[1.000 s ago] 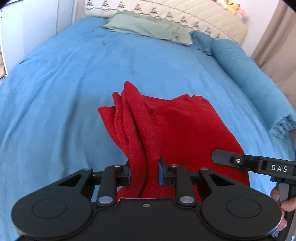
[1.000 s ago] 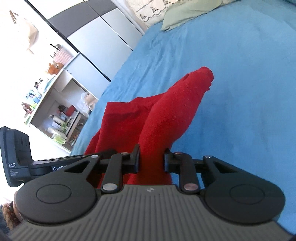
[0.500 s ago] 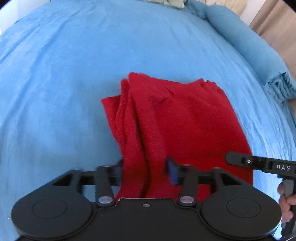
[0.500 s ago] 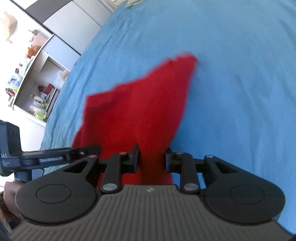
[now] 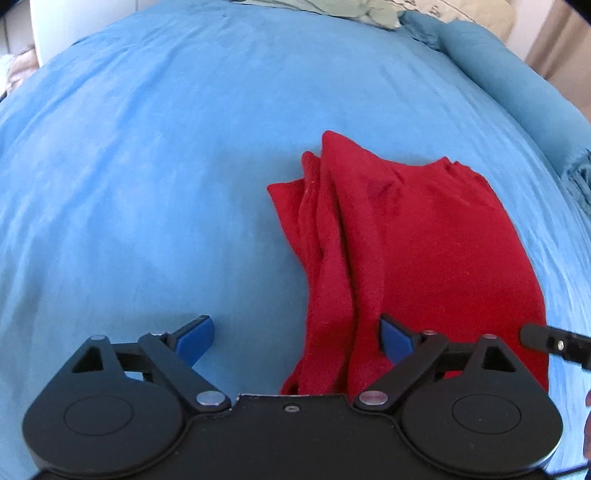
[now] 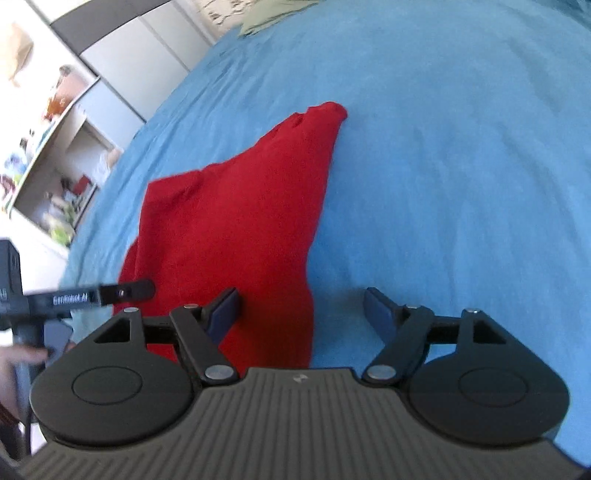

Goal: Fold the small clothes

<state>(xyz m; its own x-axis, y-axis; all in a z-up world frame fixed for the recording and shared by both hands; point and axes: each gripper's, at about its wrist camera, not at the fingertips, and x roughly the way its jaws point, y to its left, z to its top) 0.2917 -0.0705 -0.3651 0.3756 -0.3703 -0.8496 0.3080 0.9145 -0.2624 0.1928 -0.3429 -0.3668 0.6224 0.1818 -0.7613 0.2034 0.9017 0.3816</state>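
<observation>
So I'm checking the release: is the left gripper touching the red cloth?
Cannot tell. In the left wrist view the left gripper is wide open, with the red cloth lying between its fingers, but one pad overlaps the cloth with no clear gap.

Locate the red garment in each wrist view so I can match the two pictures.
Left wrist view: the red garment lies right of centre on the blue bedspread, its bunched edge between the open left tongs.
Right wrist view: the garment lies left of centre, reaching the open right tongs.
Shared landmark: the green pillow at the bed's far end.
</observation>
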